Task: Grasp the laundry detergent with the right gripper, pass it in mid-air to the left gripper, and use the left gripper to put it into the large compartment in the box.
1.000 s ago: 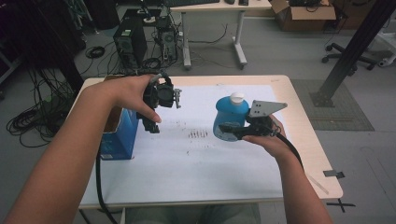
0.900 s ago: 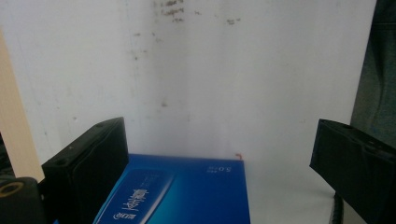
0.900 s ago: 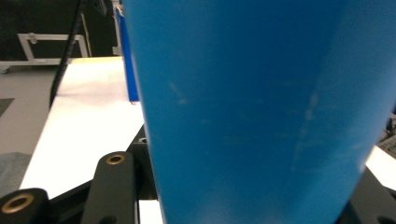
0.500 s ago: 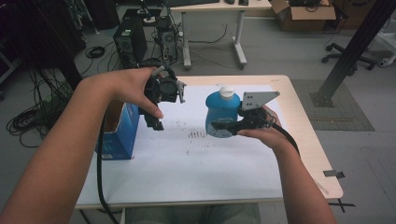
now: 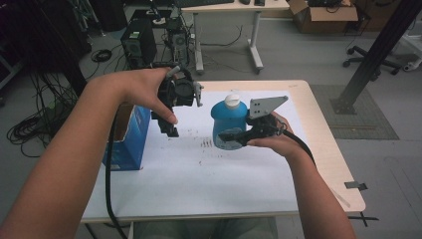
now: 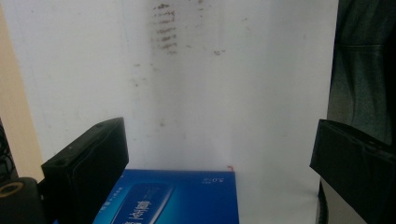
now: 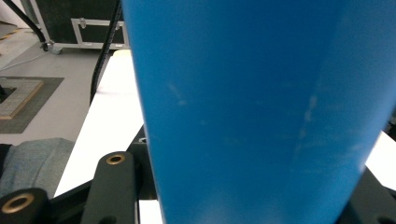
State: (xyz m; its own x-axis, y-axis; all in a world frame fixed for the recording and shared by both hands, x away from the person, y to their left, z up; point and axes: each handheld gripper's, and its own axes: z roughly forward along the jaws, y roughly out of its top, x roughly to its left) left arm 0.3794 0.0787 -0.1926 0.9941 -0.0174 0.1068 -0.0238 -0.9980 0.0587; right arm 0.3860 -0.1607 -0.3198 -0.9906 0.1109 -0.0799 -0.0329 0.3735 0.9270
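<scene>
Bottle (image 5: 228, 124) has shifted left toward table centre and lifted a bit, upright, clamped low on its body by the right gripper (image 5: 234, 138), which reaches in level from the right with the palm under it. Left gripper (image 5: 171, 130) has risen, now hanging jaws-down above the box (image 5: 127, 137) at the sheet's (image 5: 199, 174) left edge, jaws wide and holding nothing.

The bottle (image 7: 252, 107) is smooth blue plastic, faintly scuffed, with a white plastic cap (image 5: 232, 100). The box (image 6: 177, 198) is glossy printed card. White paper (smudged with dark marks) covers the pale wood bench (image 5: 326, 134).
</scene>
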